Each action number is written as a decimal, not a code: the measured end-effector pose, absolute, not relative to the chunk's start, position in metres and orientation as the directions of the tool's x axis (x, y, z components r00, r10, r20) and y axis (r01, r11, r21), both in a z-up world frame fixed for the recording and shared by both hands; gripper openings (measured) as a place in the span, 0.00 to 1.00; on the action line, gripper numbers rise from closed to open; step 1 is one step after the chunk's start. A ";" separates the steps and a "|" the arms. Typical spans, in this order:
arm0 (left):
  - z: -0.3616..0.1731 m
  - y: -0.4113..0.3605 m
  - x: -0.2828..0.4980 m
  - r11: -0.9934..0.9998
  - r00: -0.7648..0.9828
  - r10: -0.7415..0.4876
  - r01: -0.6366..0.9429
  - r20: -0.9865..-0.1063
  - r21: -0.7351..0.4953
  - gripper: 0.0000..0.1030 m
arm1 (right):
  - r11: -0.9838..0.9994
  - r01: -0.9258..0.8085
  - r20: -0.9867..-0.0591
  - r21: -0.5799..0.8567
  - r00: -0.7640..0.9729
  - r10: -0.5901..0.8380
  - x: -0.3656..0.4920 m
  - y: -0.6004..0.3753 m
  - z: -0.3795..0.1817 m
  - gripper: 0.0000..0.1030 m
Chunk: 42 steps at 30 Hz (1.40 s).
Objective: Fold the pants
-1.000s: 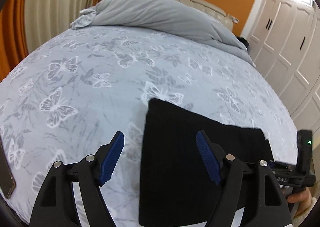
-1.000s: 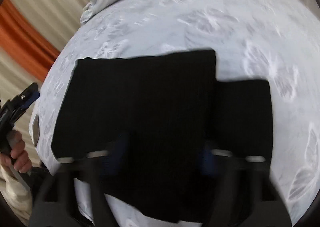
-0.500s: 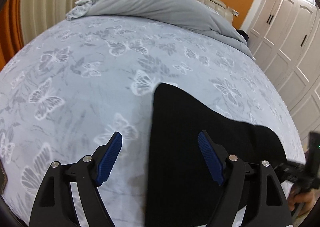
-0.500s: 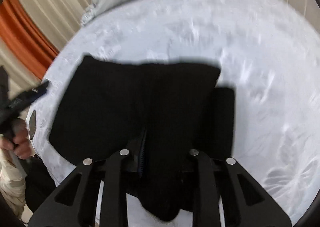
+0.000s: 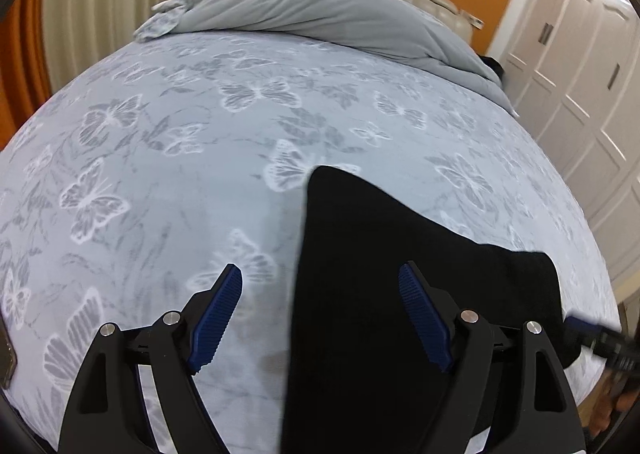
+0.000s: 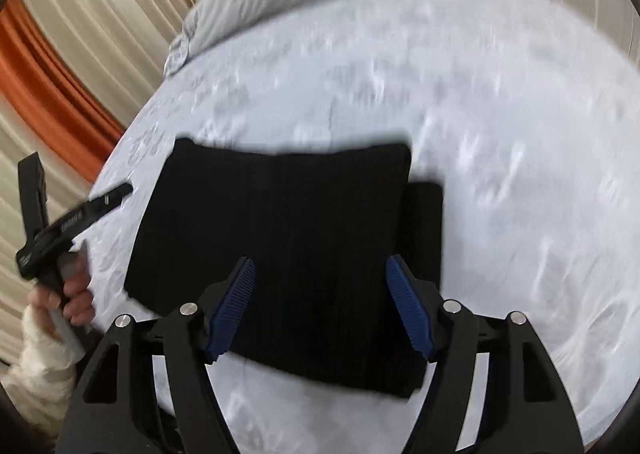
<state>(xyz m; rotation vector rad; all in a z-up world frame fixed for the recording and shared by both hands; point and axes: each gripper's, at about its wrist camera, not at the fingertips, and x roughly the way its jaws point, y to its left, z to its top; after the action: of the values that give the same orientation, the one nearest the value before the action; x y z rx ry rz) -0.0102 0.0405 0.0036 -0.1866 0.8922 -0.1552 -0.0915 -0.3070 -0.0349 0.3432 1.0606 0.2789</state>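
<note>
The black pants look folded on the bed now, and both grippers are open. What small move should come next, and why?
Probably draw the right gripper back, away from the pants. Its jaws have just been opening and its pads do not press on the cloth, which lies flat in a compact fold on the bed sheet. The left gripper is open as well and holds nothing.

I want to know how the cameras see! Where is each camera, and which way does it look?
Left wrist view: sits on the left tool, looking down the bed toward the grey duvet; its open blue pads show, over the left edge of the black pants.
Right wrist view: sits on the right tool, looking down at the folded pants; its pads, just opened, show, plus the person's left hand.
Both share: pants, bed, duvet.
</note>
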 end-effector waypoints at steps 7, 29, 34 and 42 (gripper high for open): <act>0.001 0.053 -0.008 0.956 0.595 -0.255 0.035 -0.762 -0.293 0.76 | 0.869 -0.027 -0.781 0.494 0.425 0.457 -0.091 -0.301 -0.052 0.50; -0.002 0.001 -0.033 0.923 0.525 -0.382 0.251 -0.761 -0.291 0.78 | 0.899 0.010 -0.744 0.438 0.565 0.356 -0.142 -0.347 -0.003 0.57; -0.007 -0.021 -0.042 0.908 0.479 -0.400 0.321 -0.782 -0.268 0.78 | 0.932 -0.008 -0.810 0.364 0.490 0.321 -0.161 -0.329 -0.030 0.46; -0.014 0.004 -0.031 0.940 0.495 -0.336 0.225 -0.801 -0.256 0.78 | 0.946 -0.055 -0.822 0.319 0.481 0.305 -0.125 -0.304 -0.038 0.10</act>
<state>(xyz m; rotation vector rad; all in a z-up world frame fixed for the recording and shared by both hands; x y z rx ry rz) -0.0307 0.0037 -0.0137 -0.1227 0.9966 -0.3414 -0.1247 -0.3036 -0.0381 0.2644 1.0488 0.2221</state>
